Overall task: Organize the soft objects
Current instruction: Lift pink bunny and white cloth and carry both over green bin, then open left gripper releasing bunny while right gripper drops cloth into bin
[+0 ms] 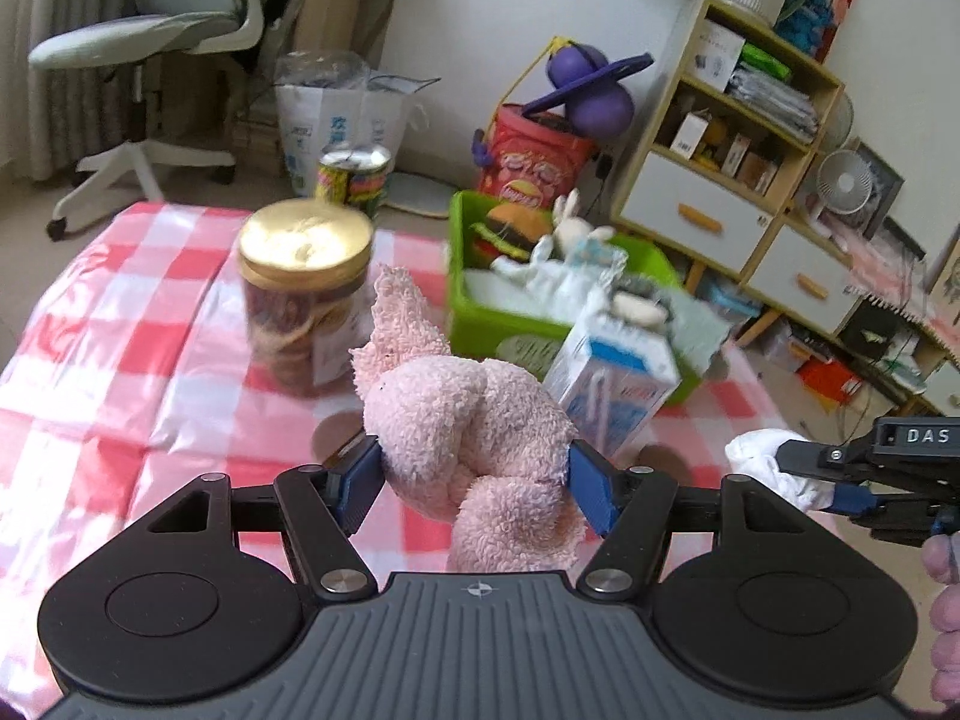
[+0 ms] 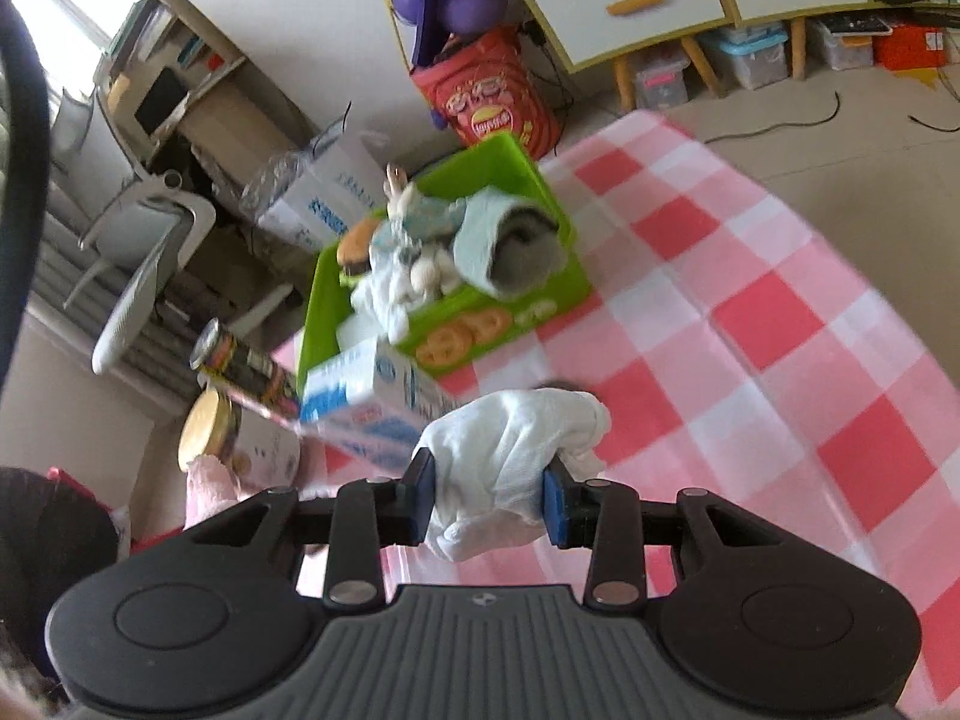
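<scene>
Left tongs [image 1: 474, 474]: clamping a fluffy pink plush towel toy [image 1: 462, 420] between blue pads, holding it above the desk [image 1: 120, 330] draped in red-and-white checked cloth.

Right tongs [image 2: 487, 495]: squeezing a crumpled white cotton cloth [image 2: 510, 450], lifting it over the same checked desk [image 2: 780, 330]; the cloth bundle [image 1: 768, 462] is also showing at the right edge of the left wrist view.

Bright green plastic bin [image 1: 480, 324]: sitting at the far side of the desk, containing a plush hamburger [image 1: 510, 228], a white plush rabbit [image 1: 570, 234], and a rolled pale-green and grey towel [image 2: 510, 246].

Blue-and-white milk carton [image 1: 612, 384]: standing just beside the bin's near wall.

Clear jar with gold lid [image 1: 306, 294]: standing on the desk, left of the pink toy.

Patterned cylindrical can [image 1: 354, 180]: standing beyond the jar.
</scene>
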`<state>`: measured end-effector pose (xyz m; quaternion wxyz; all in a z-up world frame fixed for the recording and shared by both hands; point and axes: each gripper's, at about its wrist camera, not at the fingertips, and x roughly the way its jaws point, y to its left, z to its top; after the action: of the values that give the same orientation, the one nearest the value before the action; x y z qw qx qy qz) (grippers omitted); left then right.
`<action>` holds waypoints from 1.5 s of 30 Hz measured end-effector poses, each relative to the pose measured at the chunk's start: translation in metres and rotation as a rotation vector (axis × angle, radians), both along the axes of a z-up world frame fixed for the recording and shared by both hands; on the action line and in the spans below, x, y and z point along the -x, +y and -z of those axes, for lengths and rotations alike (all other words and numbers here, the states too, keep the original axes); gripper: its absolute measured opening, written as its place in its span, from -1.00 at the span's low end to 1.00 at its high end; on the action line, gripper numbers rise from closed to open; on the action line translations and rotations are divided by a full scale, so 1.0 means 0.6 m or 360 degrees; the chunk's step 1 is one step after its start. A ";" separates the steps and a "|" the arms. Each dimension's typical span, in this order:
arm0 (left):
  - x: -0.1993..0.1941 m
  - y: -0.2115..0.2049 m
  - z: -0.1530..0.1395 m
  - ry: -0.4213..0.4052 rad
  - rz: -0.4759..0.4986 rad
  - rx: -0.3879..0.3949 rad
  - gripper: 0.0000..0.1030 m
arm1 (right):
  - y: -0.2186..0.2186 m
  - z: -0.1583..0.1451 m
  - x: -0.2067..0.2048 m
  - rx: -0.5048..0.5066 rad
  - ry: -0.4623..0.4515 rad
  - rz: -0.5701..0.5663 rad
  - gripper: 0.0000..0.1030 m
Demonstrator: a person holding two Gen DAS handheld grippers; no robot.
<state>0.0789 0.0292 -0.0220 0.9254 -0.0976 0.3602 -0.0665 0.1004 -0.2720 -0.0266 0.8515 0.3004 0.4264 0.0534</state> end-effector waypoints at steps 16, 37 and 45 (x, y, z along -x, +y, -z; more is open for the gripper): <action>-0.149 -0.066 -0.043 -0.0119 0.0234 -0.0131 0.27 | -0.017 -0.058 -0.150 0.0136 -0.0209 -0.0055 -0.76; -0.281 -0.102 0.018 -0.0040 0.0330 -0.0303 0.28 | -0.001 0.032 -0.359 0.0332 -0.0296 -0.0144 -0.73; -0.295 -0.103 0.029 -0.0036 0.0320 -0.0311 0.36 | 0.016 0.036 -0.370 0.0444 -0.0328 -0.0187 -0.63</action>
<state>0.2556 -0.0325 -0.0395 0.9231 0.0304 0.3626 -0.1245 0.3224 -0.2625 -0.0480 0.9195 0.1470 0.3569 0.0740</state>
